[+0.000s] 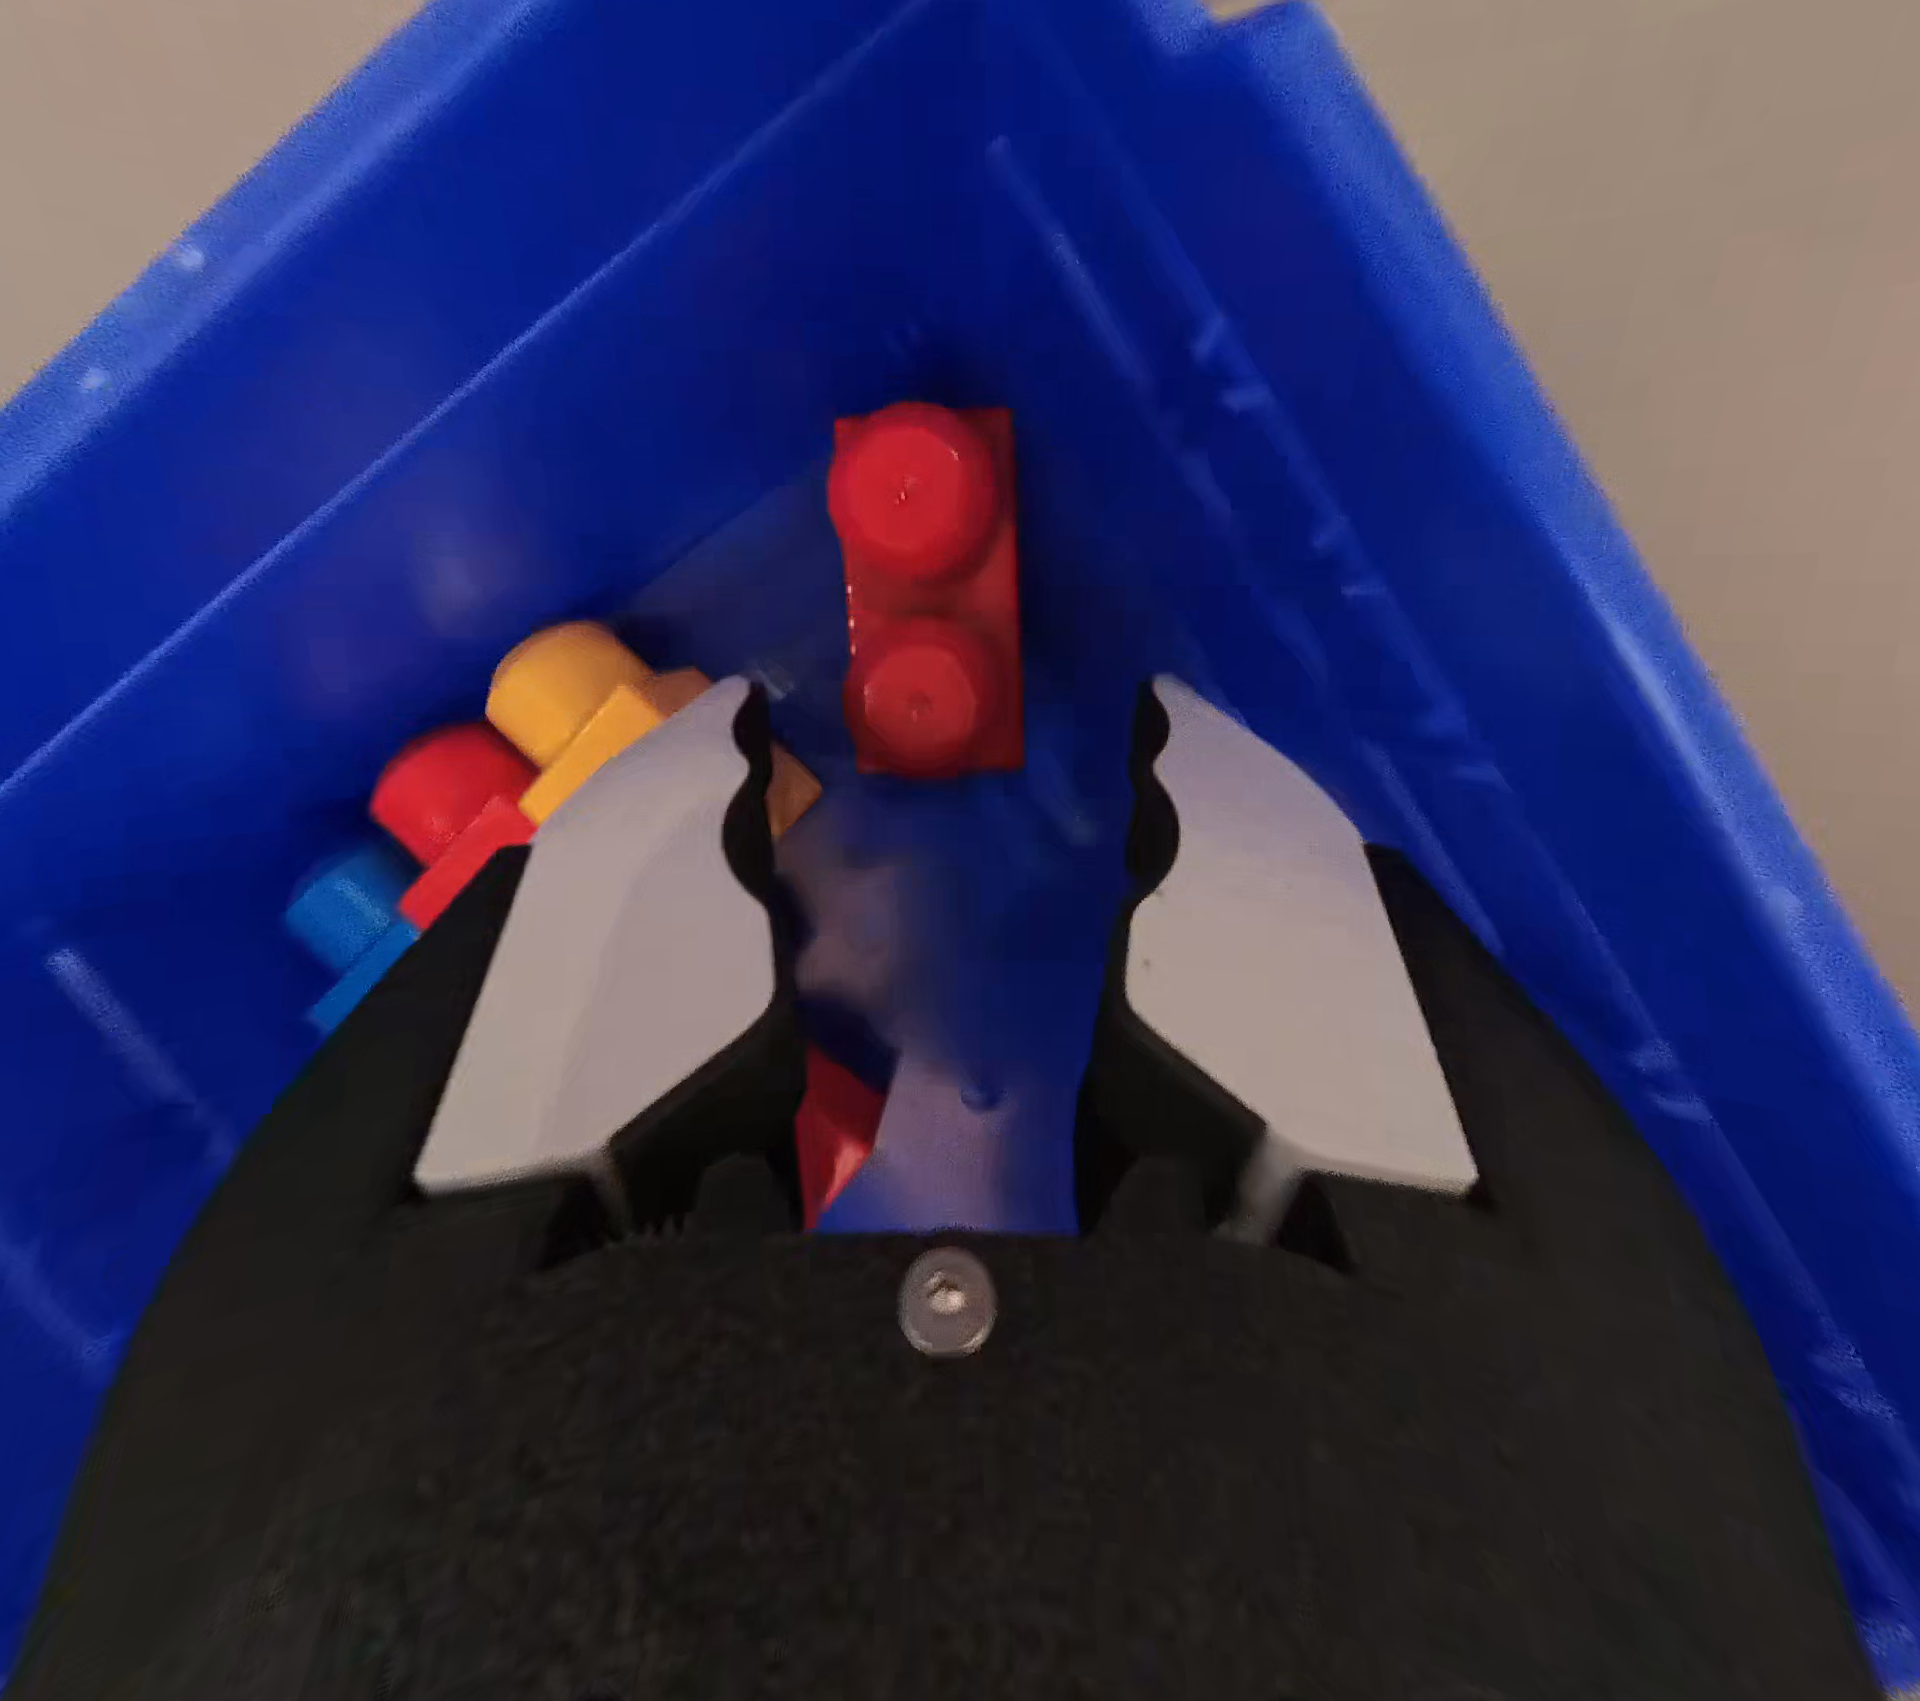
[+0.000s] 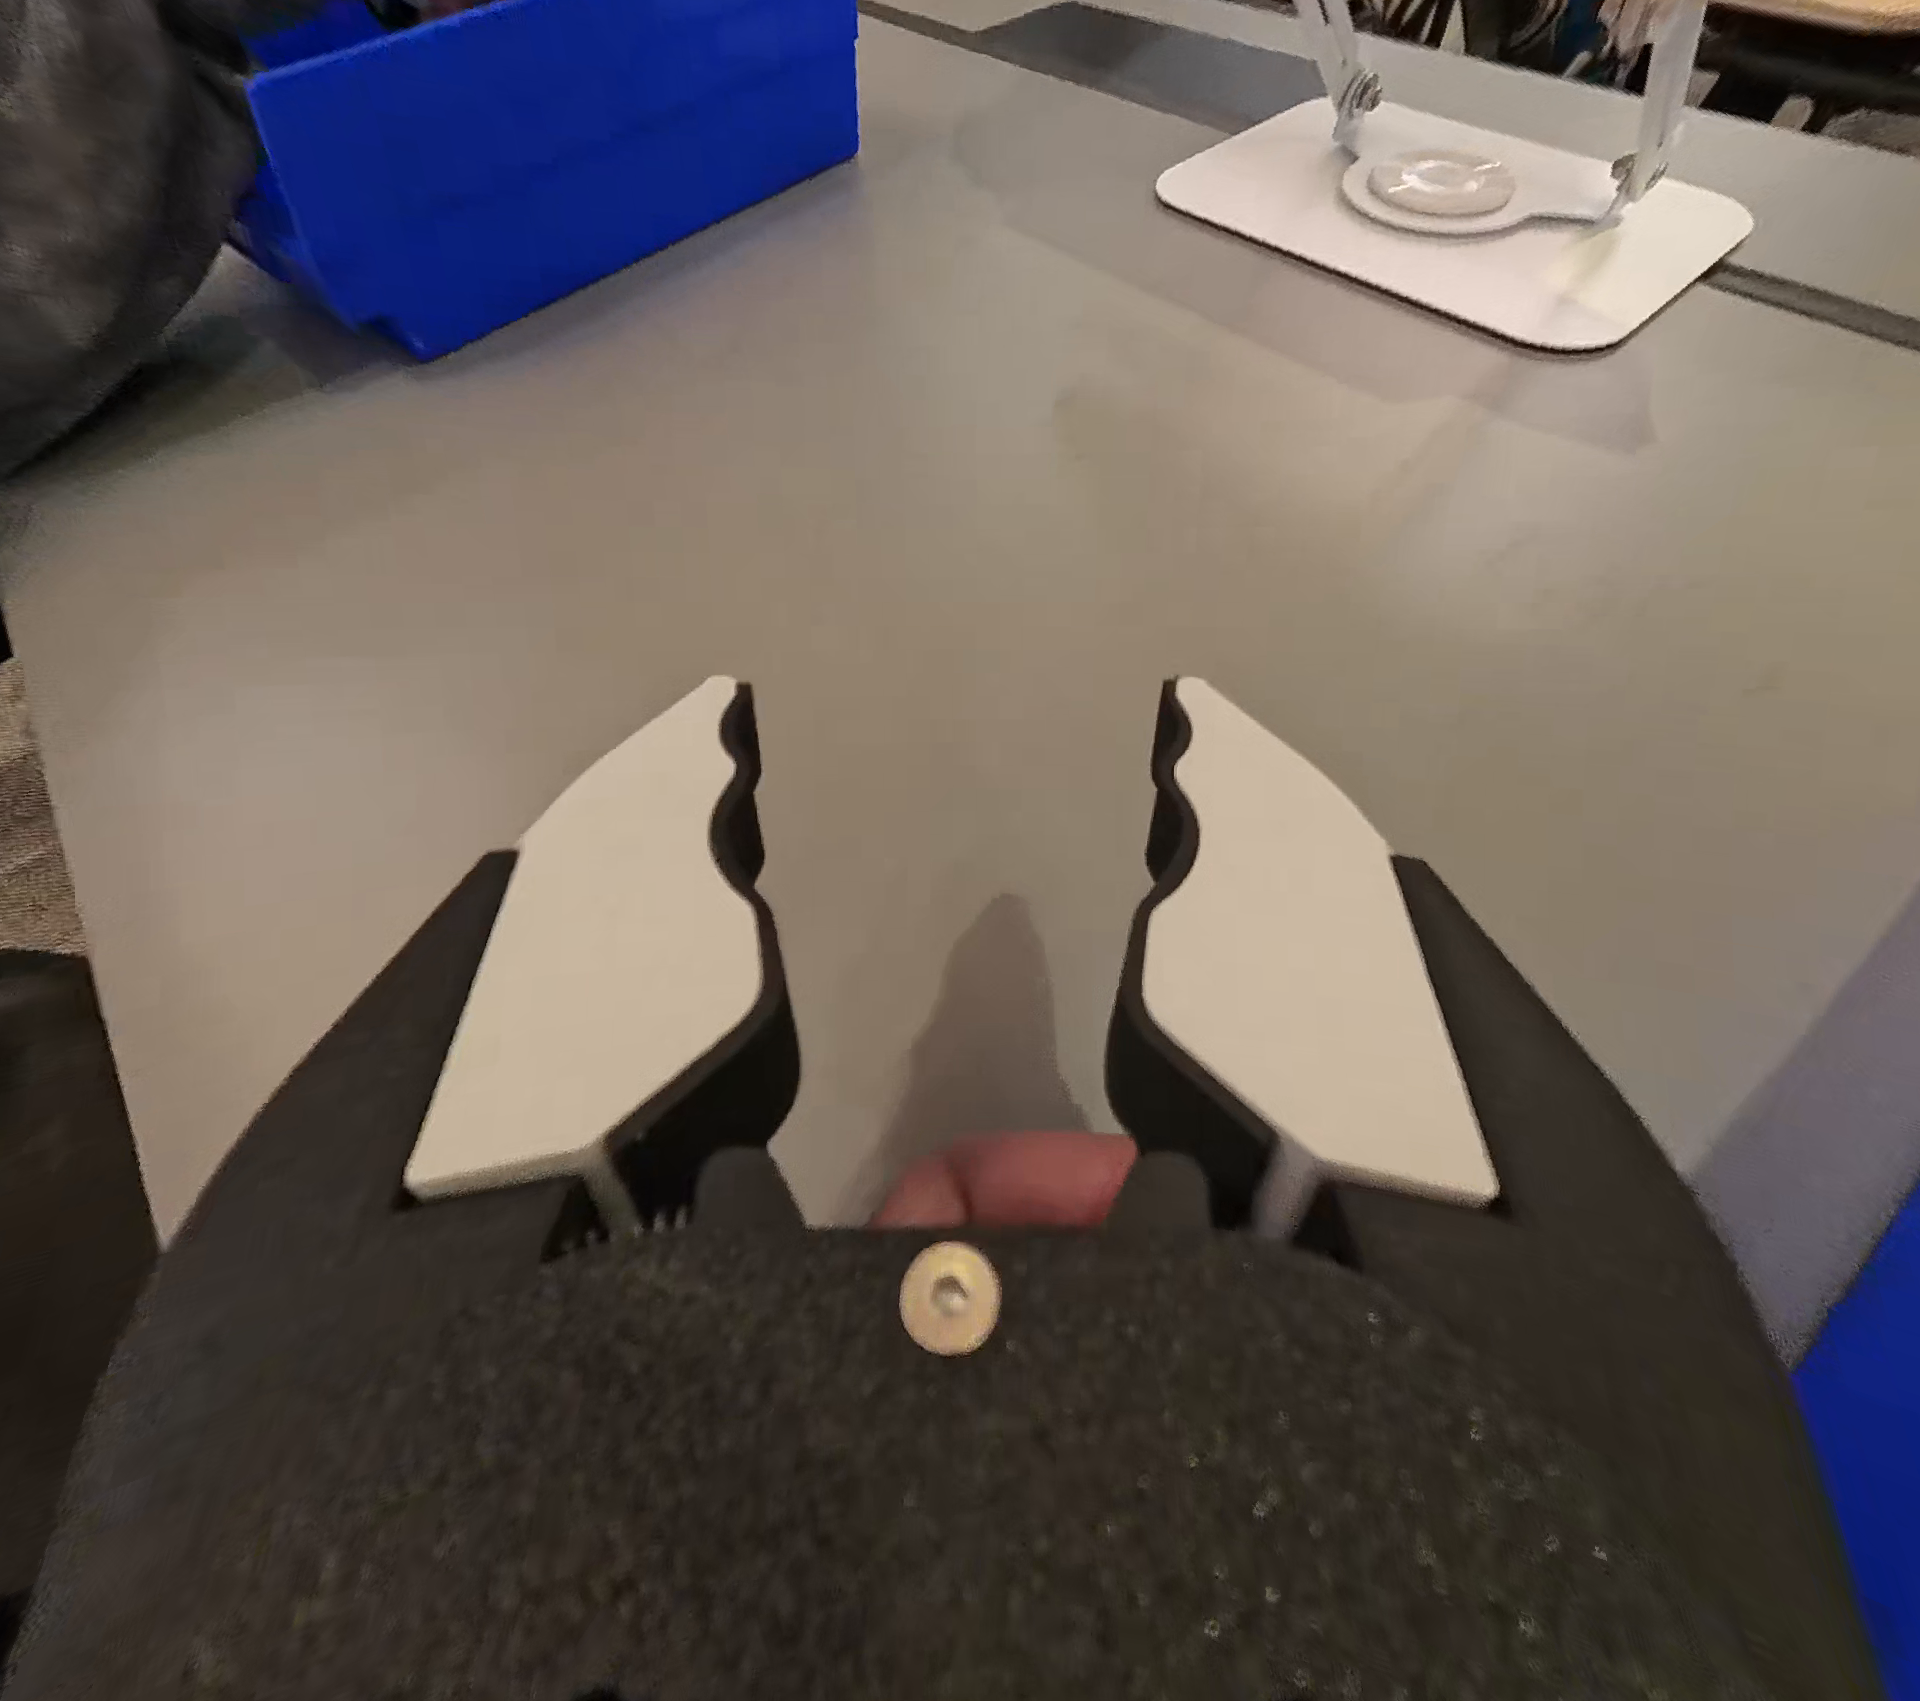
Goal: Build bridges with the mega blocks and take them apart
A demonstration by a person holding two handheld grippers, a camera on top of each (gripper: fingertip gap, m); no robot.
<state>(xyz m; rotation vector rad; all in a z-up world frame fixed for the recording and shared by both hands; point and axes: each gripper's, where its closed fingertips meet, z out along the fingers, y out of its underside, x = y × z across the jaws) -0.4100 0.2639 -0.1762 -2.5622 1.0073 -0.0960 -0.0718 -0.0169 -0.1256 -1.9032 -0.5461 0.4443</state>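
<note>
Two grippers, one job under way: I have the left gripper (image 1: 951, 695) dipped into the blue bin (image 1: 623, 280), jaws spread and empty, nosed toward a red two-stud block (image 1: 930, 591) lying in the bin's corner just ahead of the fingertips. Beside it, against the left wall, sit a yellow block (image 1: 577, 695), a second red block (image 1: 452, 794) and a blue block (image 1: 348, 908), partly hidden behind my left finger. I judge this to be the fetching stage, with no bridge yet showing on the grey table (image 2: 1039, 508). My next move calls for straddling the red block across its narrow sides and closing squarely, since the smooth, glossy plastic and rounded studs could slip from a skewed pinch, and the corner walls leave little room. My right gripper (image 2: 956, 695) hovers over bare tabletop, jaws likewise spread, holding nothing. Its fingers are white-faced with black scalloped pads. A white folding stand (image 2: 1455, 217) rests farther back on the table.
</note>
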